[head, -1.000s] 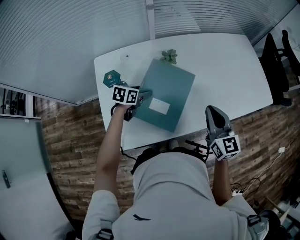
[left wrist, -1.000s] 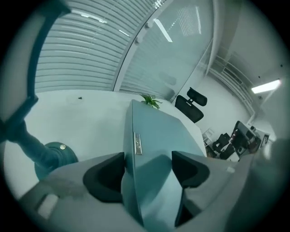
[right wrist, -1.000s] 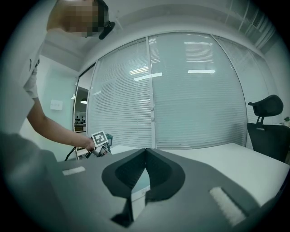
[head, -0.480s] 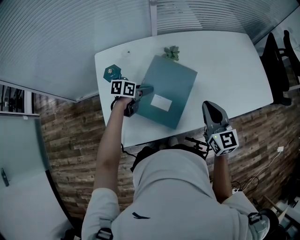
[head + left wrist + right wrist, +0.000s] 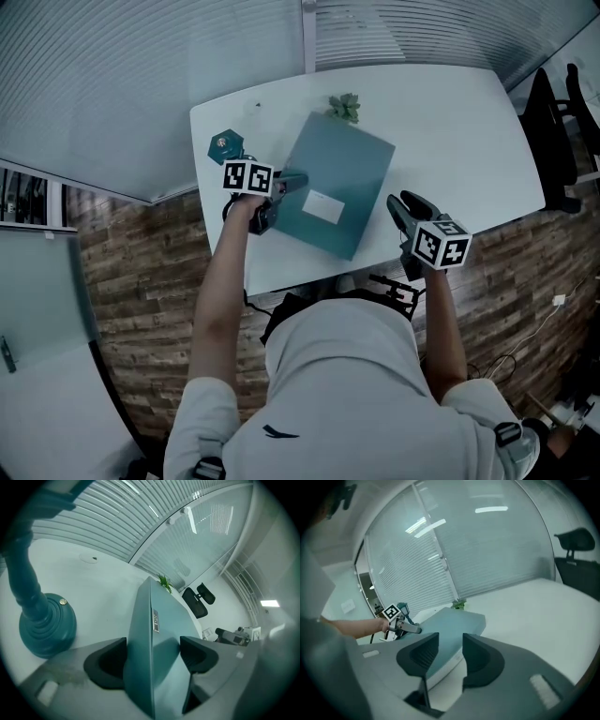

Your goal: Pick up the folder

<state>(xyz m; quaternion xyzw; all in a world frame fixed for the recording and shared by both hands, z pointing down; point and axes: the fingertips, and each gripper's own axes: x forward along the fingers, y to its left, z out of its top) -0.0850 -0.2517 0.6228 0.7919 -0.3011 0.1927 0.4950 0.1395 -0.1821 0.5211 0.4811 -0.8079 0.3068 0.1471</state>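
Teal flat folder [image 5: 339, 178] lies on the white desk [image 5: 459, 131], with its 9 o'clock corner clamped in the left tool [image 5: 292, 180]. The head view hides that grip; the left gripper view shows both pads [image 5: 108, 663] pressed on the folder's faces, beside a teal round-based stand [image 5: 47, 630]. The print on the folder's white label [image 5: 323, 206] is too small to read. At the folder's 4 o'clock, the right tool [image 5: 398, 202] has its jaws opening, with nothing between them.
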